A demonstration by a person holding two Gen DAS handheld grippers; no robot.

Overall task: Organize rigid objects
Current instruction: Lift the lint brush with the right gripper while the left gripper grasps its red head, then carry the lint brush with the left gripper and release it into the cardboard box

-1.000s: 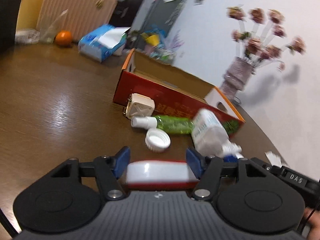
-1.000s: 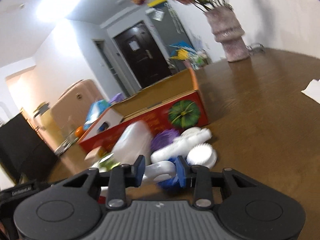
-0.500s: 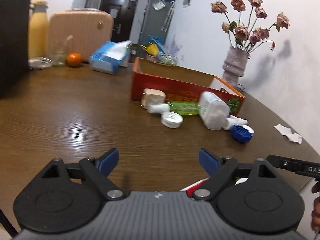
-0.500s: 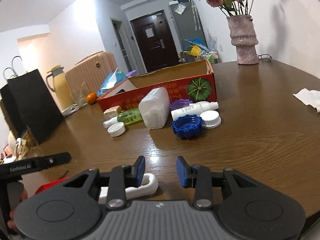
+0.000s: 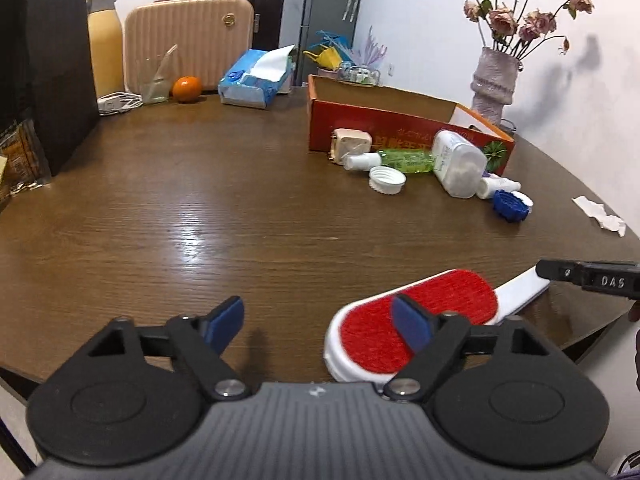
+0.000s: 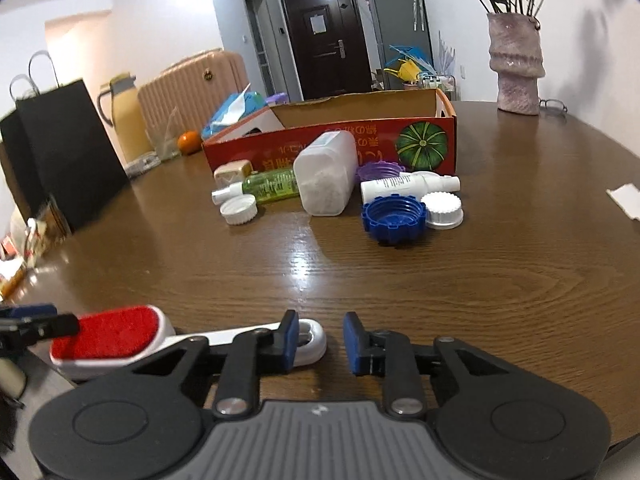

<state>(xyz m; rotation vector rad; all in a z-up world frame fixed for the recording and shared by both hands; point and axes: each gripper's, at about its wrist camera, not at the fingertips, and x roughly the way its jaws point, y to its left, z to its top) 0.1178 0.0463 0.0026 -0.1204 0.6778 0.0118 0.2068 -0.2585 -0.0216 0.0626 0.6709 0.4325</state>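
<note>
1. A white plastic lint brush with a red velvet pad (image 5: pixel 416 320) lies flat at the near edge of the counter (image 5: pixel 224 208), pad up, its looped handle end beside the right hand-held gripper (image 6: pixel 318 342).
2. The counter is dark wood-grain and glossy, in a lived-in room with a dark door (image 6: pixel 324 40). By an open red cardboard box (image 5: pixel 400 128) lie a clear plastic jar (image 6: pixel 326 178), a green bottle (image 6: pixel 272 186) and a blue screw cap (image 6: pixel 394 216).
3. A second ago the left hand-held gripper (image 5: pixel 318 320) clamped the brush; now its jaws stand apart, closing on nothing, with the brush under its right finger. The right jaws are closing, also with nothing between them, the handle lying just outside the left finger.
</note>
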